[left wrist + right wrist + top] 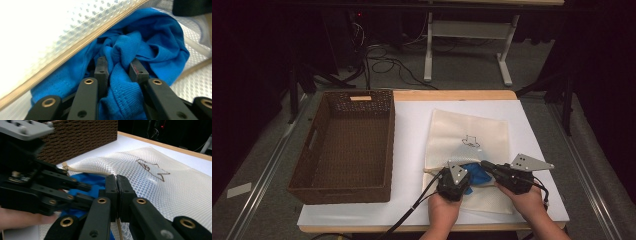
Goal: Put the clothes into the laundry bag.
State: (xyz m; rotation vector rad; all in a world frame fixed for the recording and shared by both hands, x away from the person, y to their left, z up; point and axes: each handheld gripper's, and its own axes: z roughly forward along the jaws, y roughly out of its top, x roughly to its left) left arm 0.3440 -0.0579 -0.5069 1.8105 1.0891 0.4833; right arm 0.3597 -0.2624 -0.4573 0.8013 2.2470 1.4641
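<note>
Blue knit fabric, a bunched garment (475, 176), lies at the open near edge of a cream mesh laundry bag (467, 145) that rests flat on the white table surface (409, 135). In the left gripper view the garment (140, 50) sits partly under the bag's beige-trimmed rim (75, 50), with a ribbed fold rising between the 2 jaws. The left gripper (454, 181) is clamped on that fold: both pads press into the cloth, and the fabric bulges above and below them. The right gripper (492, 167) is fully closed, its 2 pads meeting face to face in the right gripper view (116, 187), where they pinch the thin mesh edge of the bag (155, 185) just beside the garment (87, 182). The 2 grippers stand close together, the left gripper (50, 187) just beside the right gripper's jaws at the bag mouth. A brown woven basket (314, 165) stands to the left of the bag, separated from it by a strip of bare white surface; the basket's right wall runs parallel to the bag's left edge. The bag's far edge lies short of the table's wooden far edge (452, 95), and bare surface remains along the right edge of the table. A line drawing (470, 141) marks the bag's upper face.
</note>
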